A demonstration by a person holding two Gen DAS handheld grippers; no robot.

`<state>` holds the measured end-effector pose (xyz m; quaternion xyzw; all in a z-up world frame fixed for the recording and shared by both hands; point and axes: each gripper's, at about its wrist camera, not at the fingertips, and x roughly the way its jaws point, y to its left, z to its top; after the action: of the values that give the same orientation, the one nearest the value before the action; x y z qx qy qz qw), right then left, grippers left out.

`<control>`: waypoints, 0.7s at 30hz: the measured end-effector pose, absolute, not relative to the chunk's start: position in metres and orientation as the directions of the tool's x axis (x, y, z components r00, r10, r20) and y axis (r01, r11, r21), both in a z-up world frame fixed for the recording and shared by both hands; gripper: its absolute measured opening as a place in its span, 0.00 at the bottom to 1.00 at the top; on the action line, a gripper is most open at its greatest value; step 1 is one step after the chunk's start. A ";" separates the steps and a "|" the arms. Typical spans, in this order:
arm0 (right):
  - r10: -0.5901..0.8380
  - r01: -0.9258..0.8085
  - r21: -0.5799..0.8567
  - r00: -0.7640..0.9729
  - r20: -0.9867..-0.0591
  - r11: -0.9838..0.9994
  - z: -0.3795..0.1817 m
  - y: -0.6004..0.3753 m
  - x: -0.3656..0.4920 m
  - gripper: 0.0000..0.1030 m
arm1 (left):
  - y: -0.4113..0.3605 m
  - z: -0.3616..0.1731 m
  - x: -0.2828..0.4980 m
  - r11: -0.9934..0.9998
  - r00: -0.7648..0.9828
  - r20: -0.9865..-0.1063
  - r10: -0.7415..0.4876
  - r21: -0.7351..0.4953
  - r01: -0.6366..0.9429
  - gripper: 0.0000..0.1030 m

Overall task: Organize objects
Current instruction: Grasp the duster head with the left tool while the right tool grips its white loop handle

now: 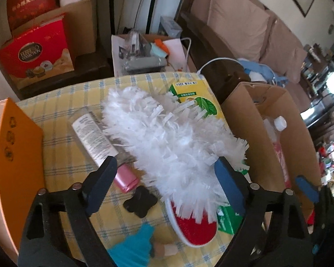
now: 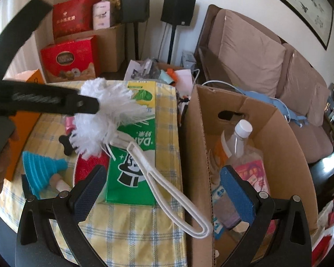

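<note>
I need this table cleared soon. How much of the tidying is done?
Done: a bottle and some packets already sit in the cardboard box. In hand: nothing gripped; the left claw is open around the white duster, and the right claw is open. Left: the duster, green carton, tube, blue funnel and black bone-shaped piece.

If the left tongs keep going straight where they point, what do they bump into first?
Most likely the fluffy white duster: the left tongs stand open with its fringe right between them. How far away it is can't be told.
</note>
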<state>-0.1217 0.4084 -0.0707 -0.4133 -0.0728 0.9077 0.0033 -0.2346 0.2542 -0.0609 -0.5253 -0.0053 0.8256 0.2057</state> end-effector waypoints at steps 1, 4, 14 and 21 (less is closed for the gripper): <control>0.065 0.052 -0.131 -0.654 -0.754 -0.990 -0.073 0.409 -0.122 1.00 | 0.256 -0.062 -0.236 -0.914 -0.359 -0.866 0.349 -0.230 -0.334 0.82; 0.055 0.053 -0.116 -0.643 -0.764 -0.992 -0.076 0.411 -0.123 1.00 | 0.257 -0.063 -0.236 -0.909 -0.351 -0.860 0.371 -0.258 -0.328 0.76; 0.000 0.083 -0.066 -0.620 -0.784 -0.994 -0.082 0.410 -0.128 1.00 | 0.260 -0.061 -0.239 -0.857 -0.280 -0.826 0.489 -0.396 -0.329 0.05; 0.017 0.089 -0.095 -0.641 -0.768 -0.991 -0.074 0.409 -0.127 1.00 | 0.257 -0.041 -0.230 -0.844 -0.312 -0.805 0.505 -0.385 -0.373 0.03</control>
<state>-0.1270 0.4092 -0.0744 -0.4234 -0.0621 0.9036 -0.0199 -0.2300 0.2570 -0.0405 -0.5197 -0.0632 0.8075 0.2718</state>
